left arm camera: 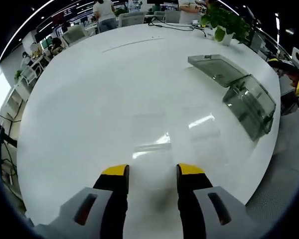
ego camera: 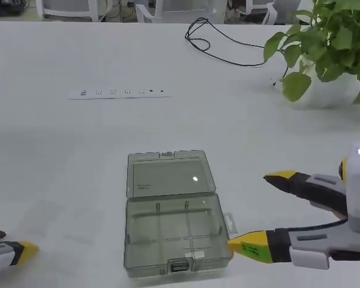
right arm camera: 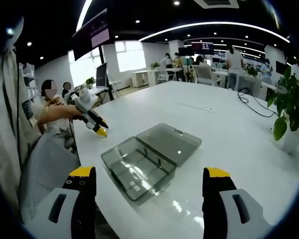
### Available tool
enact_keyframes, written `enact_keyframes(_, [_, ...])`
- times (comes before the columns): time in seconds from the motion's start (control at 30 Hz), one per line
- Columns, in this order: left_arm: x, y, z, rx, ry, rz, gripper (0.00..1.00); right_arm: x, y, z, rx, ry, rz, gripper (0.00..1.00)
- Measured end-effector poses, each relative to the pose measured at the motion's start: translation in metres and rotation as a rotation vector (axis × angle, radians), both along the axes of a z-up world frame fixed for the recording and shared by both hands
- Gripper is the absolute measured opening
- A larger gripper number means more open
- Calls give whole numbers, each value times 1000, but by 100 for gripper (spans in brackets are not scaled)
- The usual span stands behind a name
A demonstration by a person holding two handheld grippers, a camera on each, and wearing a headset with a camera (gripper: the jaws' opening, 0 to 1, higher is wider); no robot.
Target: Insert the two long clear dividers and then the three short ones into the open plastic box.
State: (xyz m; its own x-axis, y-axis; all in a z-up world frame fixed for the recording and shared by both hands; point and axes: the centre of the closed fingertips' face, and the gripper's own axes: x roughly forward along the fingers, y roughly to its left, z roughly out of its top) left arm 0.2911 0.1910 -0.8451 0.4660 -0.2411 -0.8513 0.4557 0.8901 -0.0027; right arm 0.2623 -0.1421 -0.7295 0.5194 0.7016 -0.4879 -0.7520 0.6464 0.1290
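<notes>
Open on smooth white table (ego camera: 60, 156), lower centre: smoky translucent rectangular plastic box (ego camera: 174, 231), flat lid (ego camera: 171, 174) folded back, thin clear dividers (ego camera: 188, 223) seemingly gridding its inside. Just beside it, right gripper (ego camera: 249, 210) spread wide, empty; left gripper (left arm camera: 152, 172) parted, empty, over bare tabletop.

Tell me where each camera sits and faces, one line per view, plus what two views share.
Head view: headset, looking down at the open plastic box on the table; left gripper and right gripper at lower corners.
Left gripper view: on the left gripper, along its jaws across the table, box at right.
Right gripper view: on the right gripper, facing the box; person's arm beyond.
Shared: both gripper views show the box.
</notes>
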Motion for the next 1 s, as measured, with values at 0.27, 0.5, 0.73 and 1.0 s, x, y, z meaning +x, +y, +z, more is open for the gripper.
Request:
enact_keyframes(0.27, [0, -2, 0, 7, 6, -1, 33, 1, 0, -1, -4, -1, -3, 88])
enact_keyframes(0.5, [0, -2, 0, 13, 17, 22, 32, -1, -1, -6, -11, 22, -17, 85])
enact_keyframes(0.73, [-1, -2, 0, 40, 23, 38, 32, -4, -2, -9, -16, 48, -54, 81])
enact_keyframes(1.0, [-2, 0, 1, 66, 29, 61, 31, -6, -2, -10, -3, 83, -101, 78])
